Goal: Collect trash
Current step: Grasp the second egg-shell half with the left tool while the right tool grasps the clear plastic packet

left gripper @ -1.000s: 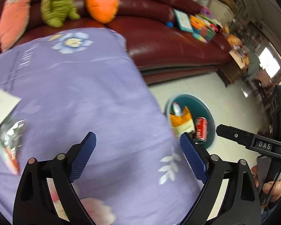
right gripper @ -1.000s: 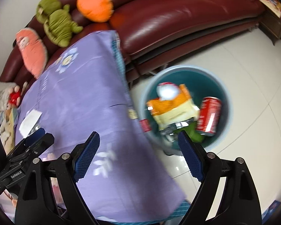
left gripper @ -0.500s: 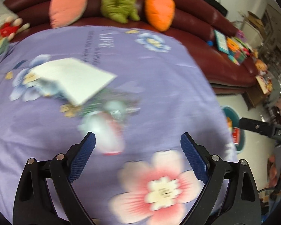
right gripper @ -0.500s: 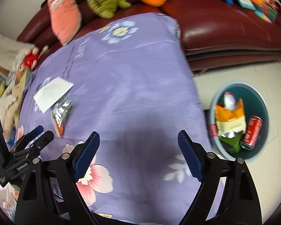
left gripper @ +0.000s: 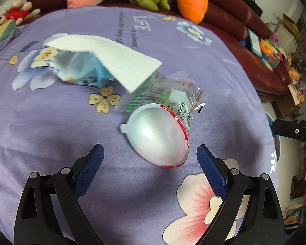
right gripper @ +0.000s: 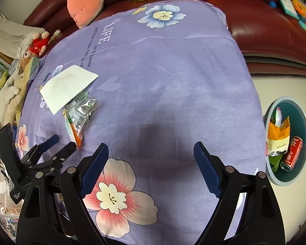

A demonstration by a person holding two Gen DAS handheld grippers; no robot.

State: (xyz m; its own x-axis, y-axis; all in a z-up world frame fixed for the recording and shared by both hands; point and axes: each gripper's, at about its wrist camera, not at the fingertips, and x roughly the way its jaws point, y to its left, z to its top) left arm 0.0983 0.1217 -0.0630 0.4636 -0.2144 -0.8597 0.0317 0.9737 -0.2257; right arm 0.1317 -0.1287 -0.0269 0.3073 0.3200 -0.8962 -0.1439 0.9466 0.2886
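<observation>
Both grippers have swung from the bin side across to the litter; the left gripper (left gripper: 150, 157) now hangs just short of the lid (left gripper: 157, 134), jaws wide and empty. Right gripper (right gripper: 151, 157) is likewise wide, holding nothing, over bare cloth (right gripper: 163, 77). Lid, wrapper (left gripper: 169, 94) and tissue (left gripper: 110, 57) lie overlapping near the cloth's left edge; bin (right gripper: 304, 122) stands on the floor off its right edge. All judged light, thin and floppy; foil likely slippery. Best hold: pinch the lid's raised rim, or the wrapper's crimped end
</observation>
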